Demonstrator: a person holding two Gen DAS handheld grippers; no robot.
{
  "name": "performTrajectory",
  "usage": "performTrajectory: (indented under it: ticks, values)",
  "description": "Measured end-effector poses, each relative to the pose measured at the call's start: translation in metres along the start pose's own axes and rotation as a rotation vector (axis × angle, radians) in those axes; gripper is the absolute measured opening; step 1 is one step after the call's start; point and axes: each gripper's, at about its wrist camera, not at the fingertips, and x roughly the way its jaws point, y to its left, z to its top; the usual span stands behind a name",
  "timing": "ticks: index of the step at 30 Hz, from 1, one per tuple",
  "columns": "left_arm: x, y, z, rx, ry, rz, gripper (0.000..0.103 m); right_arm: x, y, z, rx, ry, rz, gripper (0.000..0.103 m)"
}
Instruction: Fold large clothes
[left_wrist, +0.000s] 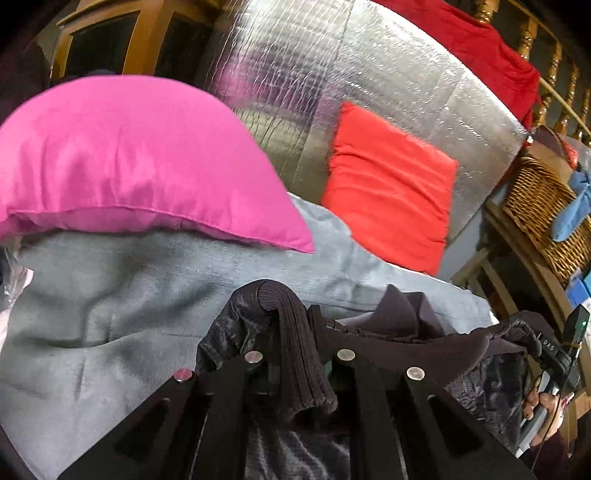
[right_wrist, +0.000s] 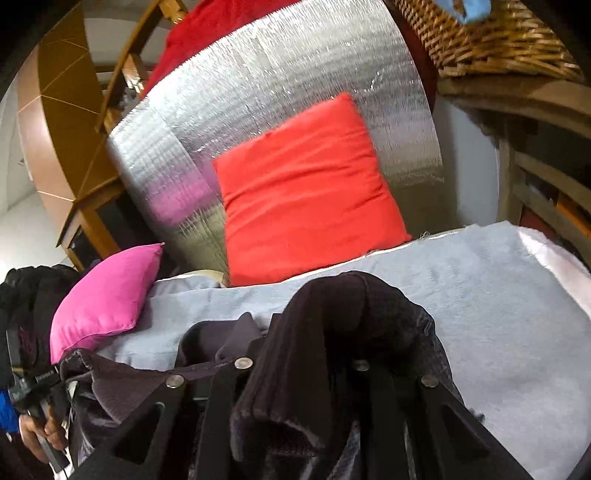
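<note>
At the far left lies a pink cushion (left_wrist: 122, 162) on the grey blanket (left_wrist: 110, 314) that covers the bed; one corner of it points toward the middle. Next to it, toward the right, the left gripper (left_wrist: 291, 332) has its jaws pressed together on the ribbed hem of a dark purple jacket (left_wrist: 424, 347), and the fabric bulges up between the fingers and hangs down over them. The jacket stretches from this gripper across to the right gripper (right_wrist: 321, 332), above the blanket, with its shiny lining visible under the edge. The right gripper is also closed tight on the jacket, and a thick fold of the dark cloth covers its fingertips, so the pads themselves cannot be seen. In the left wrist view a hand (left_wrist: 543, 413) is seen on the handle of the right gripper at the right edge. Behind the bed stands a silver foil panel (left_wrist: 369, 85), and a red cushion (right_wrist: 306, 188) leans upright against it. A red cloth (left_wrist: 476, 44) hangs over the top of the panel. At the far right a wicker basket (left_wrist: 543, 206) sits on a wooden shelf, with a blue cloth (left_wrist: 576, 206) over its rim.
</note>
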Motion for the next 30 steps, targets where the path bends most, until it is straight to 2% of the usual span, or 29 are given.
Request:
performTrajectory:
  ticks: [4, 9, 13, 16, 18, 19, 21, 22, 23, 25, 28, 30]
  values:
    - [0.024, 0.007, -0.005, -0.006, 0.011, 0.019, 0.010, 0.029, -0.013, 0.003, 0.069, 0.045, 0.015, 0.020]
    - [0.053, 0.019, -0.014, -0.033, 0.079, 0.033, 0.014, 0.056, -0.049, -0.008, 0.255, 0.134, 0.112, 0.025]
    - [0.065, 0.026, -0.016, -0.077, 0.139, 0.000, 0.017, 0.064, -0.076, -0.018, 0.401, 0.155, 0.227, 0.037]
    - [0.065, 0.033, -0.016, -0.133, 0.149, -0.044, 0.025, 0.064, -0.095, -0.021, 0.538, 0.161, 0.362, 0.064]
    - [0.060, 0.037, -0.017, -0.177, 0.146, -0.075, 0.029, 0.058, -0.103, -0.022, 0.592, 0.139, 0.398, 0.067]
    - [0.056, 0.039, -0.017, -0.209, 0.145, -0.095, 0.036, 0.055, -0.106, -0.023, 0.604, 0.134, 0.411, 0.069]
    - [0.045, 0.041, -0.016, -0.253, 0.118, -0.108, 0.060, 0.048, -0.111, -0.025, 0.630, 0.125, 0.420, 0.069]
    - [0.033, 0.042, -0.014, -0.265, 0.067, -0.079, 0.077, 0.044, -0.112, -0.025, 0.635, 0.119, 0.420, 0.071]
    - [0.020, 0.044, -0.012, -0.276, 0.010, -0.071, 0.085, 0.033, -0.114, -0.025, 0.631, 0.099, 0.410, 0.074]
    - [0.000, 0.048, -0.008, -0.306, -0.048, -0.114, 0.086, 0.011, -0.115, -0.023, 0.604, 0.061, 0.386, 0.077]
    - [-0.026, 0.052, -0.012, -0.354, -0.037, -0.139, 0.086, -0.023, -0.115, -0.023, 0.554, 0.046, 0.355, 0.078]
    - [-0.050, 0.051, -0.028, -0.352, -0.043, -0.177, 0.086, -0.057, -0.118, -0.028, 0.505, 0.041, 0.339, 0.078]
